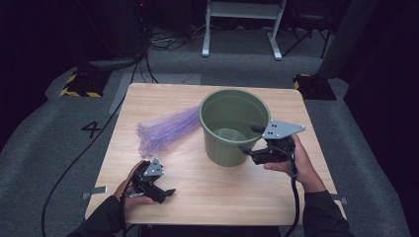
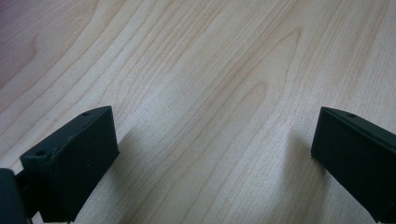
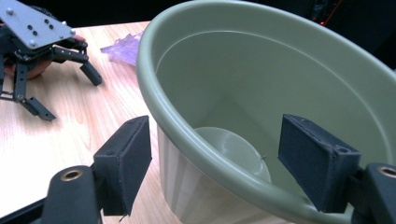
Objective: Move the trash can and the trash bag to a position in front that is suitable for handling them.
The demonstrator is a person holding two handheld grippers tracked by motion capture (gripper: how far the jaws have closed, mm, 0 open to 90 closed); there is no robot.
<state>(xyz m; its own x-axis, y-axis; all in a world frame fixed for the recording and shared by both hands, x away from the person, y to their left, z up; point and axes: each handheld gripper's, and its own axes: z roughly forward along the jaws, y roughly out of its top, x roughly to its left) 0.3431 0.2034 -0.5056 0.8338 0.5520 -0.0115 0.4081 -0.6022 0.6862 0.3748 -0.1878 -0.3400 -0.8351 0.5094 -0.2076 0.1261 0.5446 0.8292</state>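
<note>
Right hand-held gripper straddles bucket rim | bag behind

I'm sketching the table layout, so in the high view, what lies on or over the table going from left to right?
Left gripper → purple plastic bundle → green bucket → right gripper, its open jaws straddling the bucket's rim, all over the wooden table.

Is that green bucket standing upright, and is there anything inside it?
Upright and empty: the green bucket stands on its base on the table, mouth up, and the right gripper view shows its bare bottom.
</note>
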